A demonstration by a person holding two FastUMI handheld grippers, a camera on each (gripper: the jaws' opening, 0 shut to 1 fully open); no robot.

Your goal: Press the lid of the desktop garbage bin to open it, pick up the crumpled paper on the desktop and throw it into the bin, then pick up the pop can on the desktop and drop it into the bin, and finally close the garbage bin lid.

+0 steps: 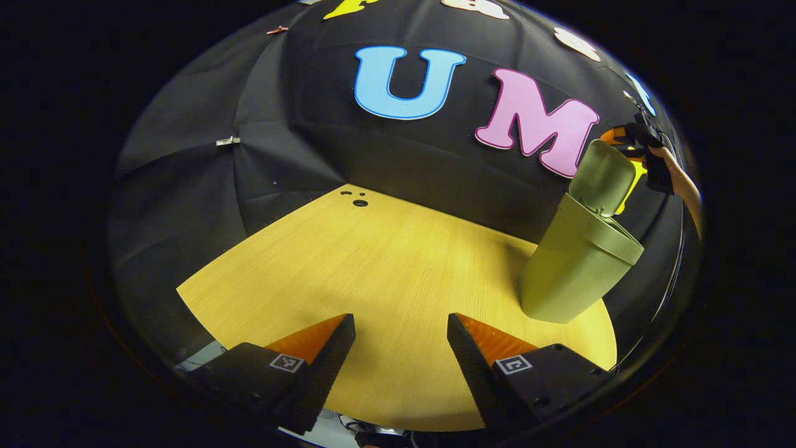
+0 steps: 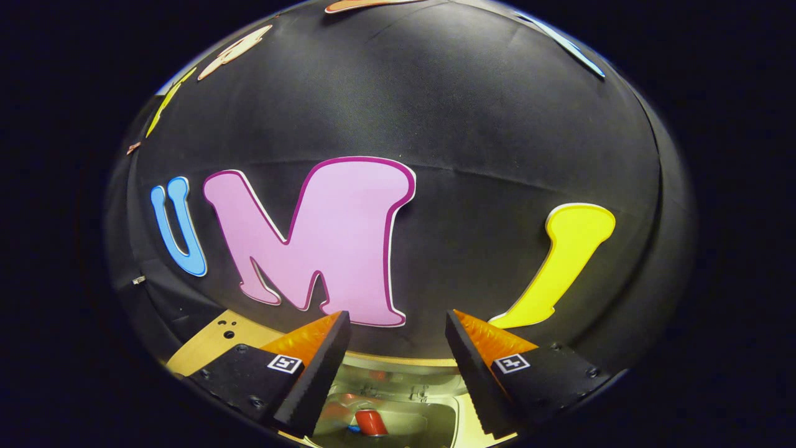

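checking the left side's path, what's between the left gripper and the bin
Only bare wooden tabletop between the open left gripper and the green bin, in the left gripper view.

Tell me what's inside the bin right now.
In the right gripper view, the open bin sits just below the right gripper, whose jaws are apart. Something red, likely the can, lies inside. The crumpled paper cannot be made out; the fingers cover part of the interior.

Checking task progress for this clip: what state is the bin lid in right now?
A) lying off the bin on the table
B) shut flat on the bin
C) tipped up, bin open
C: in the left gripper view the lid stands tilted up above the bin, leaving its mouth open.
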